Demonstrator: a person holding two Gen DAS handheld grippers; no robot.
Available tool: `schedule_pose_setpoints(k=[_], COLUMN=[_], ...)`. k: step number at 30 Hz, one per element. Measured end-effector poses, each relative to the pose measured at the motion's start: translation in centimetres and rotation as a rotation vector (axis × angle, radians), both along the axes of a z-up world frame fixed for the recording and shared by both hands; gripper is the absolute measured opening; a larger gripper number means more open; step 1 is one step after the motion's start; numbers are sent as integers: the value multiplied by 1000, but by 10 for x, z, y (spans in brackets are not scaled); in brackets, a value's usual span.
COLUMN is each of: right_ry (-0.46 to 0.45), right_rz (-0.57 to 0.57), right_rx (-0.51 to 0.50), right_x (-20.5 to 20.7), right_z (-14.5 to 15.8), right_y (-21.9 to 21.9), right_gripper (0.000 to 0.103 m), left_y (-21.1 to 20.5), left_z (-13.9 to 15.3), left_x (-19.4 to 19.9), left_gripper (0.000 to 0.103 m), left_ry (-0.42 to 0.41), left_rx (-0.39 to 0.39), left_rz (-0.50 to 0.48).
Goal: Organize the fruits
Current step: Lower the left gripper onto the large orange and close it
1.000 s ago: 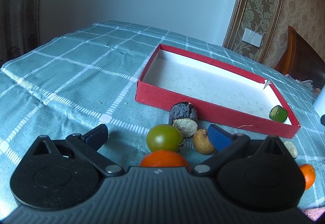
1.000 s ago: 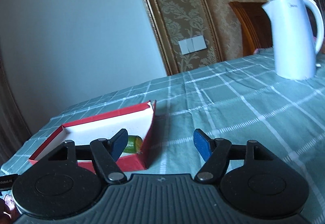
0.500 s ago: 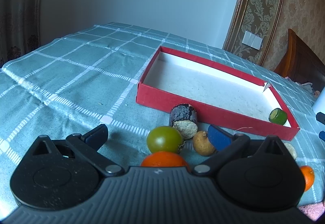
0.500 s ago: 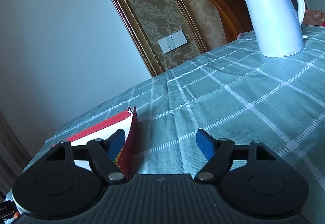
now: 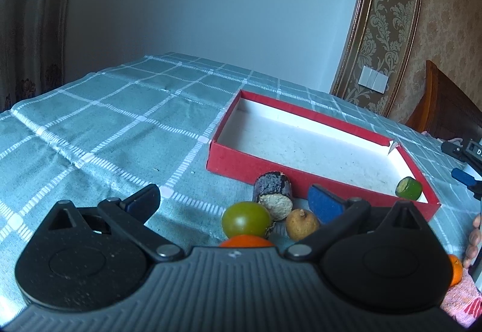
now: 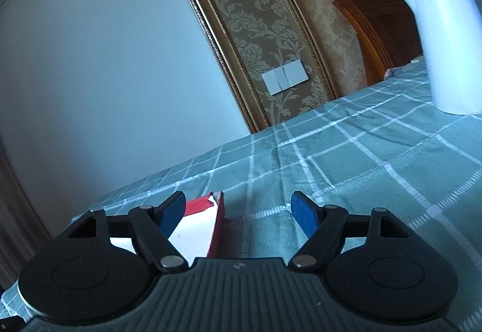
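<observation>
The left tongs (image 5: 233,201) stand wide apart, gripping nothing, above a green fruit (image 5: 246,219), an orange (image 5: 247,241), a tan fruit (image 5: 302,224) and a dark stub (image 5: 273,193) on the counter (image 5: 105,127), beside the red tray (image 5: 271,166). A green slice (image 5: 408,188) lies in the tray's corner. The right tongs (image 6: 238,207), likewise parted and bare, have just been opening.

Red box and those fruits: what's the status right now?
Both claws, left and right, open, empty. Red box holds one green piece; other fruits outside. Nothing in the way.
</observation>
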State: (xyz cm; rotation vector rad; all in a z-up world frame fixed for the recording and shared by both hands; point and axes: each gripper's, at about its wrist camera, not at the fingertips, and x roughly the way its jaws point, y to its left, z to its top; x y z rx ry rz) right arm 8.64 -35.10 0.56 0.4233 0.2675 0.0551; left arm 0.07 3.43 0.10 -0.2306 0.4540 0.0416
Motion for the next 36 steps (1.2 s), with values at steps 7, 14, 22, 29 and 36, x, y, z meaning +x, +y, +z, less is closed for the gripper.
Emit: schedule_pose_setpoints(k=[7, 14, 22, 29, 36], right_ry=[-30, -47, -37, -41, -46], right_rz=[78, 81, 78, 79, 73], right_rx=[-10, 0, 4, -2, -4], right_x=[11, 6, 9, 9, 8], right_z=[3, 3, 3, 3, 3], right_y=[11, 10, 9, 10, 10], right_gripper=[77, 80, 81, 81, 81], left_y=[-2, -15, -47, -48, -37], left_z=[9, 12, -2, -4, -5], left_x=[-19, -39, -51, -44, -27], left_gripper=[103, 103, 100, 94, 94], left_ry=[-97, -95, -57, 8, 111], left_rx=[136, 182, 255, 244, 207], left_rz=[-72, -178, -244, -184, -98])
